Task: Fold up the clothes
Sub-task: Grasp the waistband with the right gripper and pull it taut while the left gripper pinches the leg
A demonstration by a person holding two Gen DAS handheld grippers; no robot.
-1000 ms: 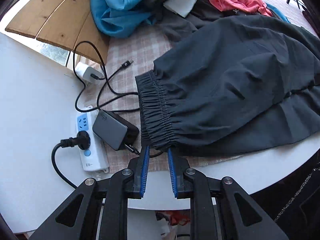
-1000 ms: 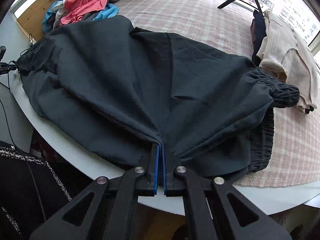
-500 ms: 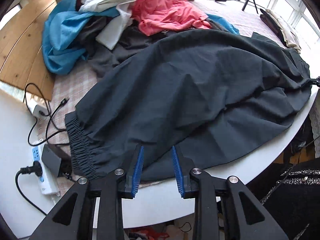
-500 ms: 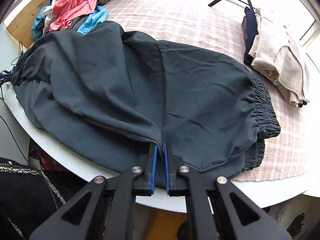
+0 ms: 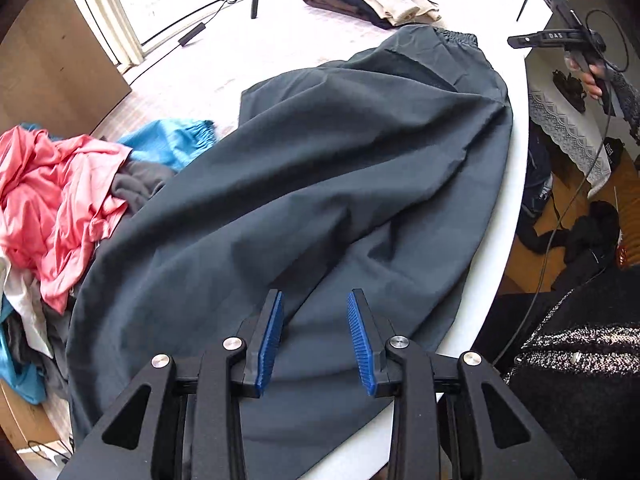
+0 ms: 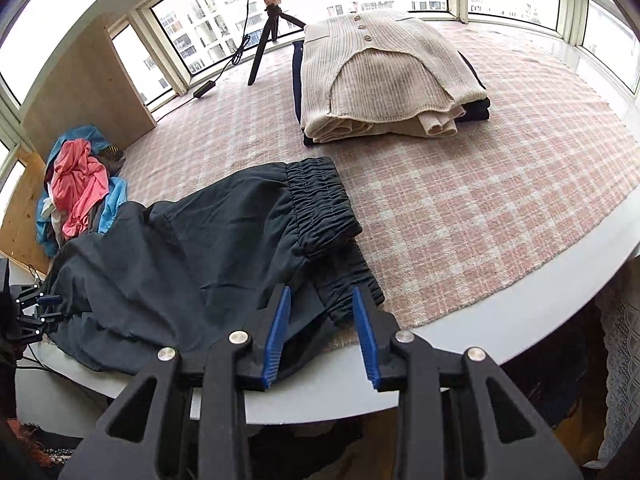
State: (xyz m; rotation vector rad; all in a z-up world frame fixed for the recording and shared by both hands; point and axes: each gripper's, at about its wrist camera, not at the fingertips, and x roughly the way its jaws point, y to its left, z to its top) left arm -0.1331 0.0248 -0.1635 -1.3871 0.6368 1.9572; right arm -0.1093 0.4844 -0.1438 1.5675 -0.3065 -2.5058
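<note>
Both grippers, left (image 5: 315, 338) and right (image 6: 322, 334), hover with fingers spread over crumpled dark trousers (image 5: 304, 184).

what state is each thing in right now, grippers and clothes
left gripper: open, over the trousers
right gripper: open, at the waistband
dark trousers: laid out flat, wrinkled
beige cardigan: folded, on a stack
pink garment: crumpled in the pile

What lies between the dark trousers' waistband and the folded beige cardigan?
Only bare checked cloth separates the waistband from the cardigan, seen in the right wrist view.
</note>
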